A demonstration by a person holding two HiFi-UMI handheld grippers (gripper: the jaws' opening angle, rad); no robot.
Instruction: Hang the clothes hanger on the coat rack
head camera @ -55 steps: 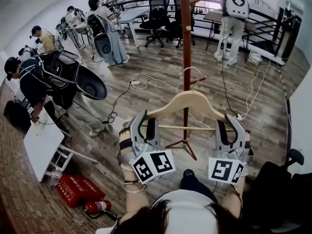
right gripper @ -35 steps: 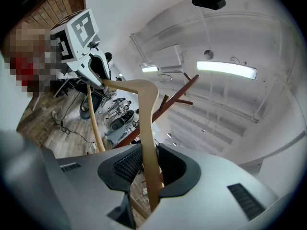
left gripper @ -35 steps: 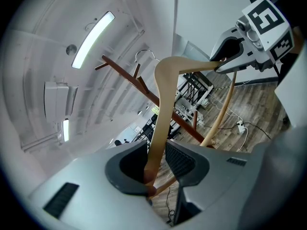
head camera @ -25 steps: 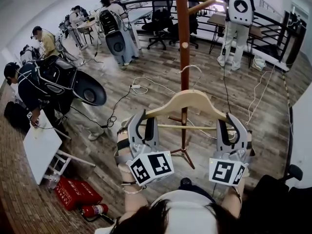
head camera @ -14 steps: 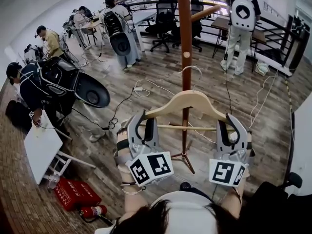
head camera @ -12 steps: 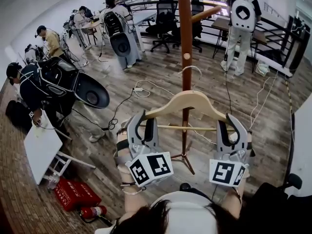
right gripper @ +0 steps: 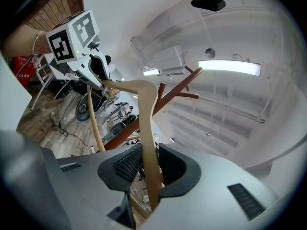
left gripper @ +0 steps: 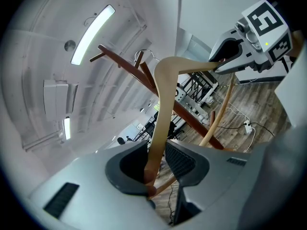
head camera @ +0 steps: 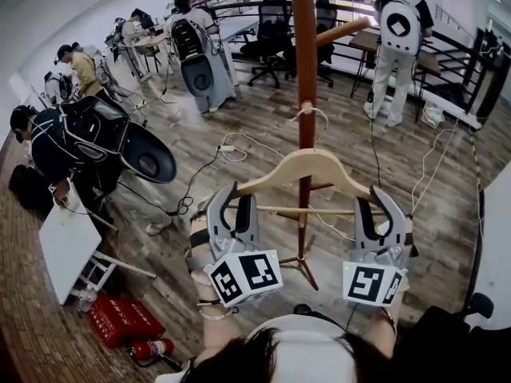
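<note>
I hold a pale wooden clothes hanger (head camera: 307, 166) level in the air by its two ends. My left gripper (head camera: 231, 204) is shut on its left end and my right gripper (head camera: 380, 207) on its right end. The hanger's metal hook (head camera: 313, 112) stands upright, right beside the dark red-brown coat rack pole (head camera: 304, 54). An angled peg (head camera: 342, 30) sticks out higher up the pole. In the left gripper view the hanger arm (left gripper: 165, 80) runs out from between the jaws toward the right gripper (left gripper: 221, 66). The right gripper view shows the hanger (right gripper: 146, 109), the rack (right gripper: 169, 96) and the left gripper (right gripper: 98, 83).
The rack's feet (head camera: 302, 263) stand on the wooden floor just ahead of me. Cables (head camera: 239, 144) trail across the floor. Several people with backpacks stand at left and behind. A white table (head camera: 68, 238) and a red fire-extinguisher box (head camera: 120, 317) sit at left, office chairs (head camera: 267, 22) at the back.
Both grippers have carried the hanger a little forward toward the rack. The hook now overlaps the pole. Both grips are unchanged.
</note>
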